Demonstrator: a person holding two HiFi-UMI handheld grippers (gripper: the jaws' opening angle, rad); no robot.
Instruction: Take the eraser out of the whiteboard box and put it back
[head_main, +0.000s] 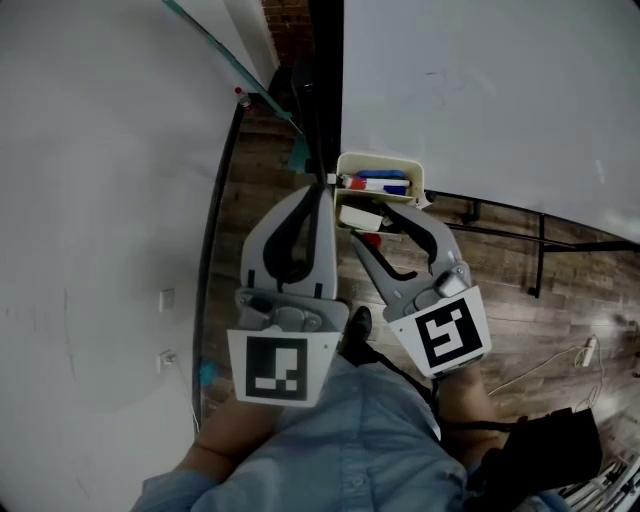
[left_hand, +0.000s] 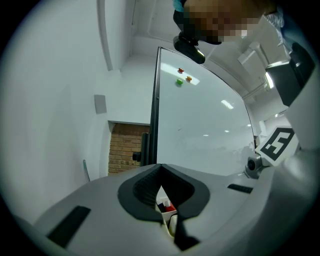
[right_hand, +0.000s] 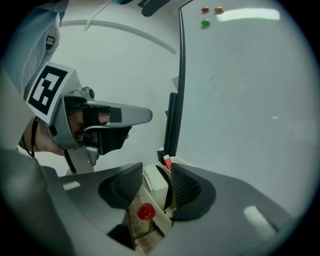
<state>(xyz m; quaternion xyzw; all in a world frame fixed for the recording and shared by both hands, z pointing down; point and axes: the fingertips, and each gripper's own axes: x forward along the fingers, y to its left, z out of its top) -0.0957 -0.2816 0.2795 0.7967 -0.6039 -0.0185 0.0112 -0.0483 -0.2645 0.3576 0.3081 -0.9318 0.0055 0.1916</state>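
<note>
A cream whiteboard box (head_main: 380, 160) hangs at the whiteboard's (head_main: 480, 90) lower left edge, with blue and red markers (head_main: 380, 183) in it. The white eraser (head_main: 360, 218) with a black felt side stands in the box's near part. My right gripper (head_main: 368, 212) is open around it; in the right gripper view the eraser (right_hand: 155, 186) sits between the pads of that gripper (right_hand: 156, 172), with a gap on the left. A red round cap (right_hand: 145, 211) shows at the box's wall (right_hand: 156, 216). My left gripper (head_main: 318, 192) is shut and empty just left of the box (left_hand: 167, 212).
The whiteboard's black frame post (head_main: 325, 80) runs up beside the box. A white wall (head_main: 100, 200) fills the left. The stand's black legs (head_main: 540, 260) cross the wood floor (head_main: 560, 300). A white cable and plug (head_main: 588, 350) and a black bag (head_main: 550, 450) lie at lower right.
</note>
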